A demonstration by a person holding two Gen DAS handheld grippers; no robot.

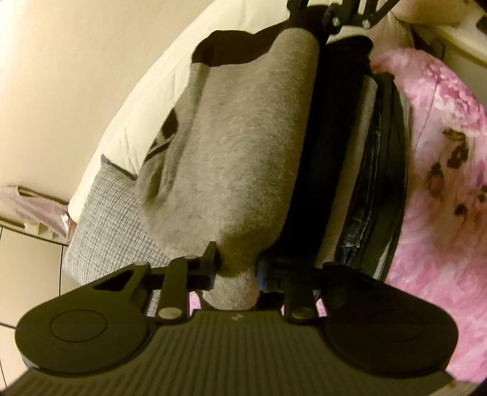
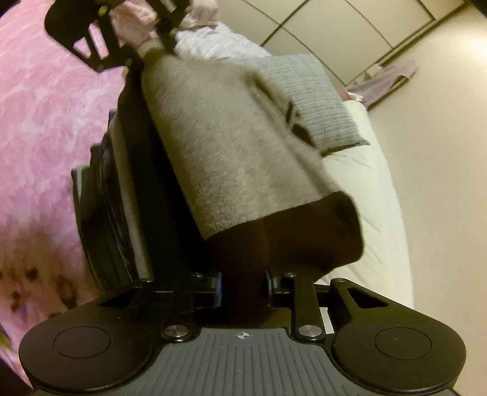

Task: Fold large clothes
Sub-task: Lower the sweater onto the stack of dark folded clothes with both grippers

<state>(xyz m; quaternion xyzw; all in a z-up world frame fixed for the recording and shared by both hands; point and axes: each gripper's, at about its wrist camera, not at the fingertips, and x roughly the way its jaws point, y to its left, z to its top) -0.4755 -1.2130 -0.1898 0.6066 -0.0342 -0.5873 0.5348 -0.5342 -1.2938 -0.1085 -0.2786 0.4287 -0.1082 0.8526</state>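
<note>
The left claw (image 1: pixel 236 268) is pinching the ribbed grey end of a folded grey knit sweater with black trim (image 1: pixel 231 146), its pads pressing the cloth from both sides. The right claw (image 2: pixel 242 288) is clamping the sweater's black end in the same way, so the garment is stretching between the two claws as a long folded bundle. In the right wrist view the left claw is showing at the far end of the bundle, with a person's pink sleeve (image 2: pixel 134 21) behind it. The sweater is lying against a stack of folded dark clothes (image 1: pixel 377 170), touching its side. Both are sitting on a bed under a pink flowered blanket (image 1: pixel 441 182). On the sweater's other side a grey checked cushion (image 1: pixel 103 225) and a white mattress edge (image 1: pixel 146 91) are showing, with pale floor (image 2: pixel 432 121) beyond.
</note>
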